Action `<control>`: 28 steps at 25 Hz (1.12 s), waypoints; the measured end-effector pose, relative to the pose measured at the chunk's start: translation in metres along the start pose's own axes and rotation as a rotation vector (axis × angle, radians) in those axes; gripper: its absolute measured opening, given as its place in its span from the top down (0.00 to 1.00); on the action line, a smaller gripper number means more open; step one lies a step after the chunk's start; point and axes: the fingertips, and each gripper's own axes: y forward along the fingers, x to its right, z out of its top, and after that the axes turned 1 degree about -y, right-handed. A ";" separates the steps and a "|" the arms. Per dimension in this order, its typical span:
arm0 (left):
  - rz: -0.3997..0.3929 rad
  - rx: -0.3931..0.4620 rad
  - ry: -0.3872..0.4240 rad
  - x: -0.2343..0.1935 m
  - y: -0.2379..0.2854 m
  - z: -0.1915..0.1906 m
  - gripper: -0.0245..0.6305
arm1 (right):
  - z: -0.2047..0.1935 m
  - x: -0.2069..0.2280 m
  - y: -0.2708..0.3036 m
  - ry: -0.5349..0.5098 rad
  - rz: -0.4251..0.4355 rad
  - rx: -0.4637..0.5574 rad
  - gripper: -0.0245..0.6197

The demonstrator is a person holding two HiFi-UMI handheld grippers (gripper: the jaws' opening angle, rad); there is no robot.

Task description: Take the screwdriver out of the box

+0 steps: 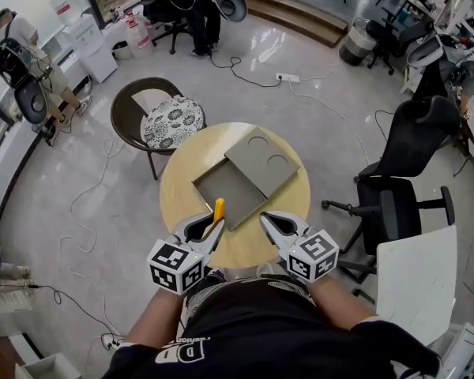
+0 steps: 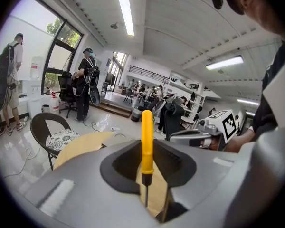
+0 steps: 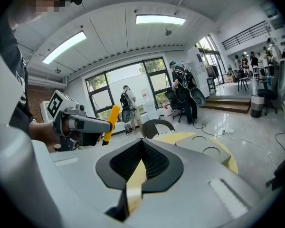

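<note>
The left hand-held gripper (image 1: 212,229) clamps the screwdriver (image 2: 147,141) by its thin shaft; it looks light, stiff and probably slick. The box (image 1: 231,192) lies at 12 o'clock, and the right hand-held gripper (image 1: 268,221) is closed and empty.

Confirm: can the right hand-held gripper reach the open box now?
Probably yes. The box lies just ahead of the right hand-held gripper, nothing between them; the screwdriver is off in the left hand-held gripper.

Count, head view:
- 1 screwdriver (image 1: 218,210)
- 1 box (image 1: 229,192)
- 1 lid (image 1: 262,164) w/ 2 round cutouts (image 1: 259,142)
- 1 round surface (image 1: 182,186)
- 2 grippers: left gripper (image 1: 212,229), right gripper (image 1: 265,217)
- 1 chair (image 1: 126,113) w/ 1 cushion (image 1: 172,121)
- 1 power strip (image 1: 287,77)
- 2 standing people (image 1: 16,38)
- blk office chairs (image 1: 415,133): no. unclear
</note>
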 end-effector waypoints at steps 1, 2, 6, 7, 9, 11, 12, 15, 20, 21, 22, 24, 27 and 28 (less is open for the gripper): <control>-0.001 0.000 0.000 0.000 0.001 -0.001 0.75 | -0.001 0.000 0.000 0.001 -0.001 -0.001 0.96; -0.001 0.000 0.000 0.000 0.001 -0.001 0.75 | -0.002 0.001 0.000 0.002 -0.001 -0.001 0.96; 0.003 -0.007 -0.002 -0.003 0.001 -0.003 0.75 | 0.000 -0.001 0.000 0.001 -0.004 0.000 0.96; 0.003 -0.009 -0.003 -0.003 0.000 -0.003 0.75 | 0.000 -0.001 0.000 0.001 -0.004 0.000 0.96; 0.002 -0.009 -0.002 -0.002 -0.001 -0.004 0.75 | 0.000 -0.002 0.000 -0.002 -0.003 0.000 0.96; 0.000 -0.008 -0.001 -0.002 -0.002 -0.004 0.75 | 0.000 -0.003 -0.001 -0.005 -0.003 -0.003 0.96; -0.002 -0.008 0.000 -0.001 -0.002 -0.004 0.75 | -0.001 -0.003 0.000 -0.005 -0.003 -0.005 0.96; -0.007 -0.008 0.006 0.001 -0.003 -0.003 0.75 | -0.002 -0.004 -0.001 -0.005 0.000 -0.009 0.96; -0.016 -0.005 0.011 0.006 -0.002 -0.002 0.75 | -0.003 -0.004 -0.002 -0.006 0.004 -0.014 0.96; -0.018 -0.005 0.012 0.006 -0.003 -0.001 0.75 | -0.003 -0.005 -0.002 -0.007 0.004 -0.015 0.96; -0.019 -0.005 0.013 0.006 -0.003 0.000 0.75 | -0.002 -0.006 -0.001 -0.007 0.003 -0.016 0.96; -0.020 -0.006 0.014 0.006 -0.004 -0.001 0.75 | -0.002 -0.006 -0.002 -0.007 0.003 -0.016 0.96; -0.020 -0.008 0.016 0.007 -0.003 -0.002 0.75 | -0.004 -0.006 -0.003 -0.008 0.003 -0.016 0.96; -0.020 -0.009 0.017 0.007 -0.002 -0.003 0.75 | -0.005 -0.005 -0.003 -0.008 0.003 -0.017 0.96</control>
